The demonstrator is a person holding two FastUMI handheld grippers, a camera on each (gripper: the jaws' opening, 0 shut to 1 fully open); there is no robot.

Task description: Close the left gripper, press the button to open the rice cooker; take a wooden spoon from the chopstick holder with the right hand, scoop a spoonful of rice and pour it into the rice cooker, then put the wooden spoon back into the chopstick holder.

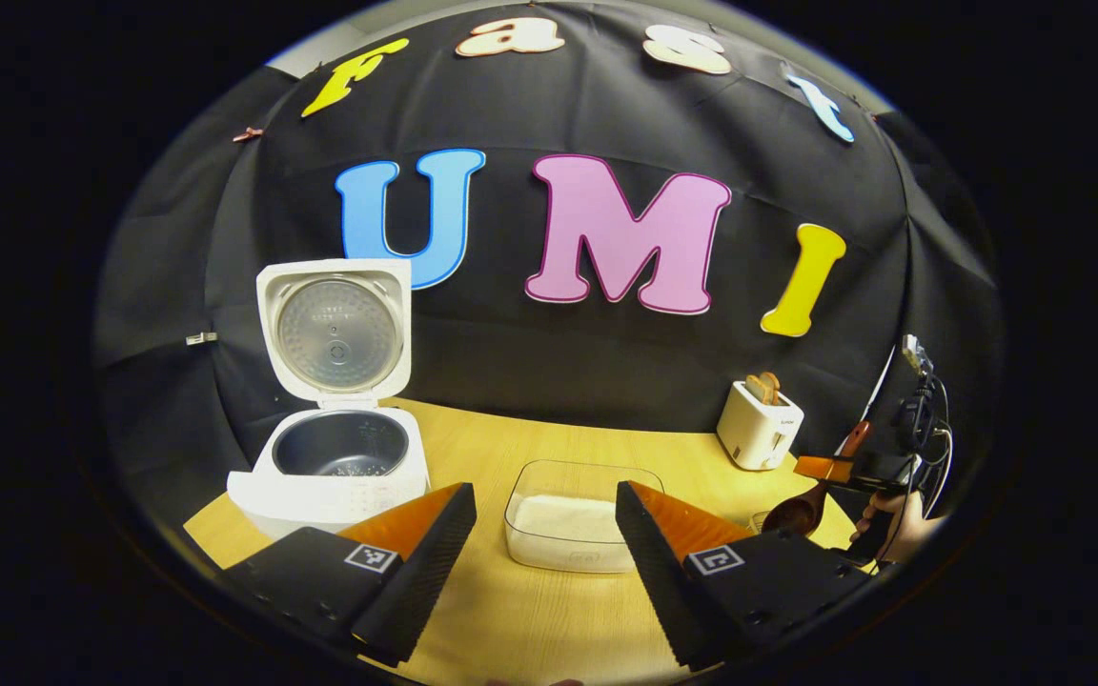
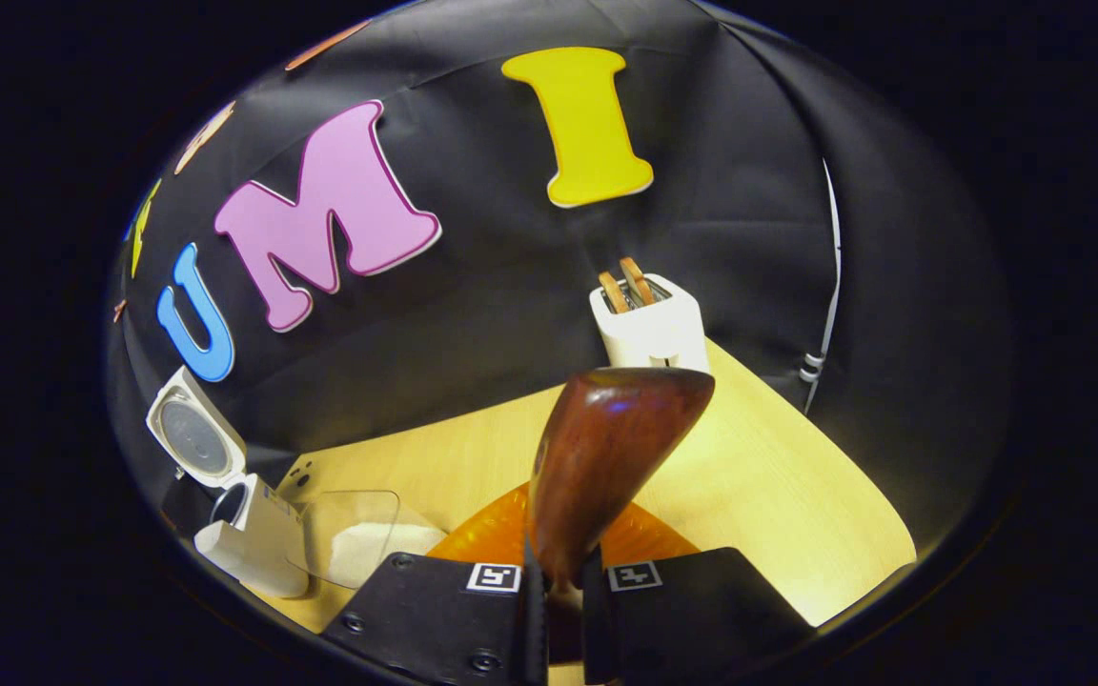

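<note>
Left claw hovers low over the near edge of the bench, level, pointing toward the far wall. Its fingers stand wide apart, holding nothing; the clear rice container shows in the gap between them, farther off.

Right claw is tilted, so the bench runs at a slant in the right gripper view. Its two fingers are drawn in narrow, pressed on the handle of the wooden spoon from both sides. Spoon bowl points away from the claw, back of the bowl toward the camera, raised clear of the bench. In the left gripper view the same claw sits at far right, a hand behind it, spoon bowl hanging down just above the bench edge, handle angled up.

Rice cooker stands at the left of the bench, near the wall. Lid is up, upright on its hinge, metal inner plate facing forward. Dark inner pot is exposed; a little pale matter at its bottom, too small to tell.

Rice container sits mid-bench, right of the cooker and apart from it. A low layer of white rice covers its floor.

Toaster, white, stands far right by the wall, two slices sticking out of the slots.
</note>
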